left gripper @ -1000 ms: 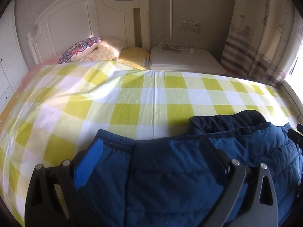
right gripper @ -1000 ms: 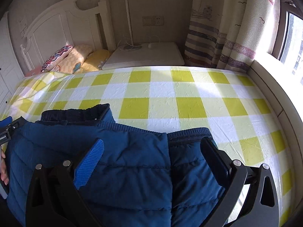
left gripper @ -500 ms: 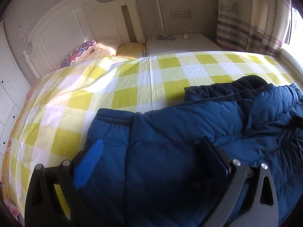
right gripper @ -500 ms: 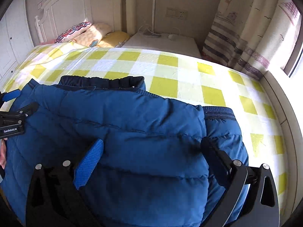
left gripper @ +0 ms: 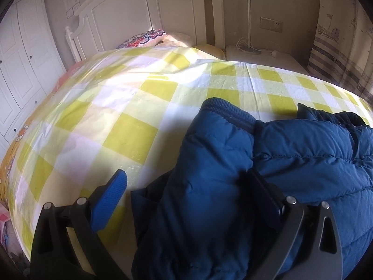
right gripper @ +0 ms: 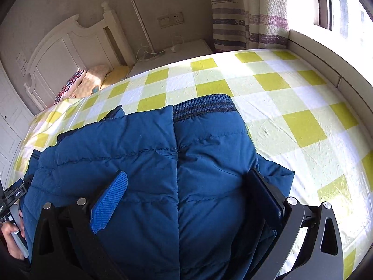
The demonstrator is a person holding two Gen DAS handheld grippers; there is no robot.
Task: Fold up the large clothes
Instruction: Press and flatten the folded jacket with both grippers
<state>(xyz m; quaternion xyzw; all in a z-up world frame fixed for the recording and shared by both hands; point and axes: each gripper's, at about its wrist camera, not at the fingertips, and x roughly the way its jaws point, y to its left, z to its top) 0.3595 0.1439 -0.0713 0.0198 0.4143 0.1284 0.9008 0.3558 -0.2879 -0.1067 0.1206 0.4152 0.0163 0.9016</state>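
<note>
**Blue quilted jacket lies bundled at the near edge of the bed, with both tongs spread over it**

Blue padded fabric, slick and puffy by the look of it, makes up the jacket [right gripper: 177, 163], which lies folded into a thick bundle on the near part of the yellow-and-white check sheet [left gripper: 130, 107]. Its ribbed cuffs point toward the headboard [left gripper: 144, 16], and the dark collar [left gripper: 326, 114] shows at the far edge.

The right gripper [right gripper: 186, 193] stands over the bundle with its fingers spread wide apart, one to each side of the centre seam; nothing is pinched between them. The left gripper [left gripper: 191, 191] is likewise released: its blue pad [left gripper: 109, 198] sits over bare sheet, off the jacket's left edge, while the other finger is against, or half buried in, the padding. At the left edge of the right wrist view a hand [right gripper: 11, 238] grips the left tool's handle.

As I judge it, the main risk is spring-back. Puffy filling resists a crease, so an unheld fold may open or slump sideways. A second risk comes from the left gripper's buried finger: pulling away could catch the shell and drag the sleeve layer out of line. The bundle also lies close to the near side of the bed, so a careless push toward the person might slide it off. Closing on too thick a stack would probably let the smooth cloth slip free.
</note>
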